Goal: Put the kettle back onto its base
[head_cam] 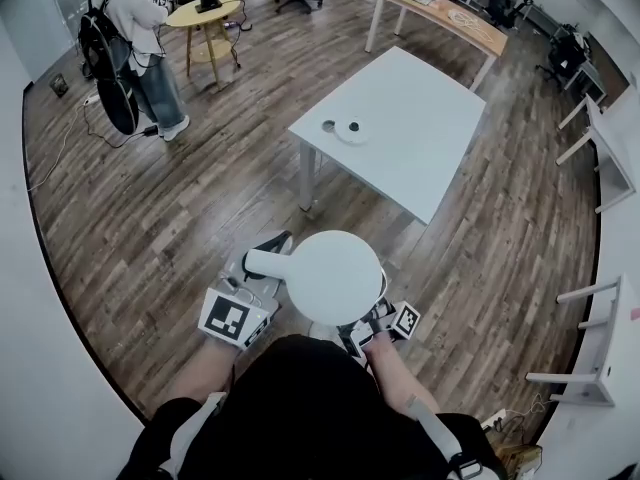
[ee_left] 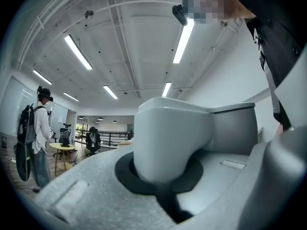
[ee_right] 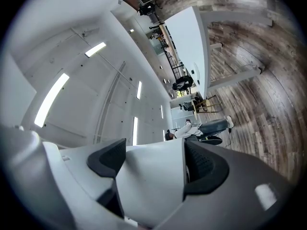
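Observation:
In the head view a white kettle (head_cam: 335, 276) hangs above the wood floor, close to my body and short of the white table (head_cam: 420, 158). Its round base (head_cam: 351, 131) lies on that table near the left edge. My left gripper (head_cam: 262, 265) is shut on the kettle's handle (ee_left: 170, 138), which fills the space between its jaws in the left gripper view. The right gripper (head_cam: 383, 318) sits at the kettle's lower right, partly hidden beneath it. In the right gripper view its black pads (ee_right: 204, 164) clamp a white part of the kettle (ee_right: 151, 176).
A small dark-centred disc (head_cam: 328, 125) lies beside the base. A person with a backpack (head_cam: 130, 38) stands at the far left by a round yellow table (head_cam: 205, 13). A long wooden desk (head_cam: 450, 18) and office chairs stand at the back, white racks (head_cam: 600, 148) along the right.

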Demonstrator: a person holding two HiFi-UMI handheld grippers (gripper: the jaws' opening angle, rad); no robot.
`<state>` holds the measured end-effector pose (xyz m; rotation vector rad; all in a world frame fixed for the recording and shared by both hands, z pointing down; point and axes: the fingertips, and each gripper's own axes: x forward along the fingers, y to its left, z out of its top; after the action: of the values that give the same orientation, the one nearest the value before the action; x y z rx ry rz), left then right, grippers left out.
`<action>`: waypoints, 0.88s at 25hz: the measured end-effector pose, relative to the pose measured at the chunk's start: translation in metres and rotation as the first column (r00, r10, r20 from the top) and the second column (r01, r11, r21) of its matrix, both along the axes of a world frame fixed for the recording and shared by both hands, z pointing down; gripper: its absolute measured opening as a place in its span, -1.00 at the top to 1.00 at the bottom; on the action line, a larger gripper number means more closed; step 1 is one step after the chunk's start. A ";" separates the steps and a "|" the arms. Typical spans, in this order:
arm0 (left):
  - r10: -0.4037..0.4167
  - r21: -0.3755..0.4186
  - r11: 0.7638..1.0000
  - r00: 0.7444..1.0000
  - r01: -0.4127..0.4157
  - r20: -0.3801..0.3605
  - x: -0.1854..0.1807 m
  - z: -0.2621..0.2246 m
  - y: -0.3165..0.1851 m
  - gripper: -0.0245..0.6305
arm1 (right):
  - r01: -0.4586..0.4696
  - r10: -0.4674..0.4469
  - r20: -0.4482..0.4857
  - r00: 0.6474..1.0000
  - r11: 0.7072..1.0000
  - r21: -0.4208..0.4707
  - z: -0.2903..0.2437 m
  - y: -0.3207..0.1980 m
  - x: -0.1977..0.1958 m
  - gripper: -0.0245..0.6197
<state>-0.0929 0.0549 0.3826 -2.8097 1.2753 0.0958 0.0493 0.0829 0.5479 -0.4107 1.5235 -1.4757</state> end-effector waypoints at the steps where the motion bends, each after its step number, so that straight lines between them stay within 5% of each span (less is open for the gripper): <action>1: 0.000 -0.001 1.000 1.000 0.000 -0.001 0.006 0.001 -0.006 0.93 | 0.001 -0.001 0.000 1.000 1.000 -0.001 0.001 -0.006 0.005 -0.26; 12: -0.047 -0.018 0.999 0.999 0.047 -0.011 0.040 0.008 -0.053 0.93 | 0.039 -0.040 -0.009 0.999 0.999 -0.019 0.008 -0.055 0.043 -0.26; 22: -0.009 -0.029 1.000 1.000 0.009 0.004 0.063 0.015 -0.101 0.93 | 0.004 -0.004 0.005 1.000 1.000 -0.029 0.014 -0.097 0.063 -0.26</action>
<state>-0.0296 -0.0457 0.3972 -2.8268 1.2983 0.0719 0.1120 -0.0139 0.5622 -0.4211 1.5007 -1.5023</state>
